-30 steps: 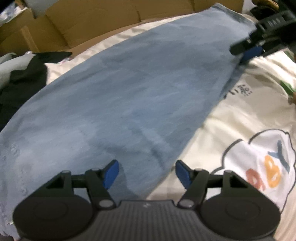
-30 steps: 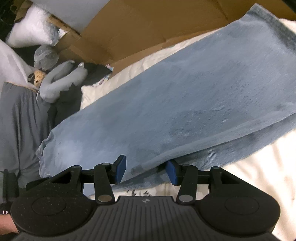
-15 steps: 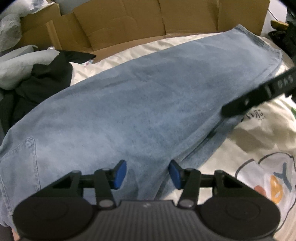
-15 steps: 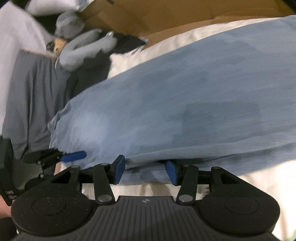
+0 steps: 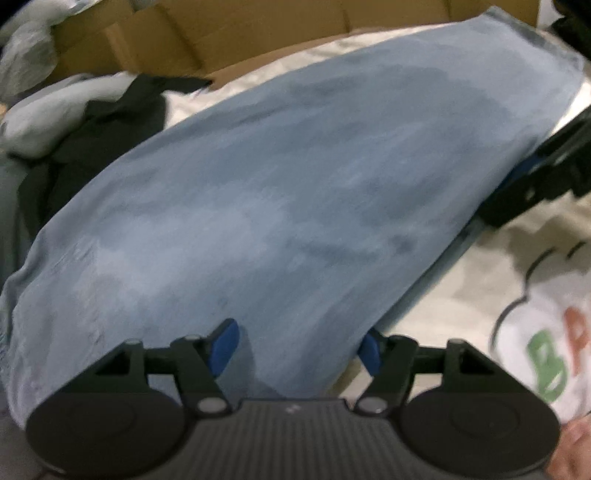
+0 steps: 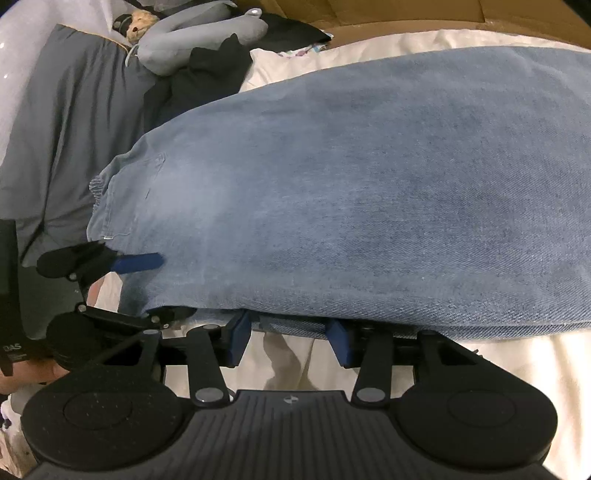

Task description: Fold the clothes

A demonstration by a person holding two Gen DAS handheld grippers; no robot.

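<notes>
Jeans point(image 6: 351, 192) lie flat on the bed point(image 6: 517, 369) ahead of both tongs; left tongs point(image 5: 297, 345) are opening astride the near edge, right tongs point(image 6: 290, 338) stand apart at it unclamped, so pinch both layers together before lifting.

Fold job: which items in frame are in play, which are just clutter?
In play:
- jeans
- left tool, jaws opening, denim between
- right tool

Clutter:
- printed sheet
- grey plush
- black garment
- cardboard
</notes>
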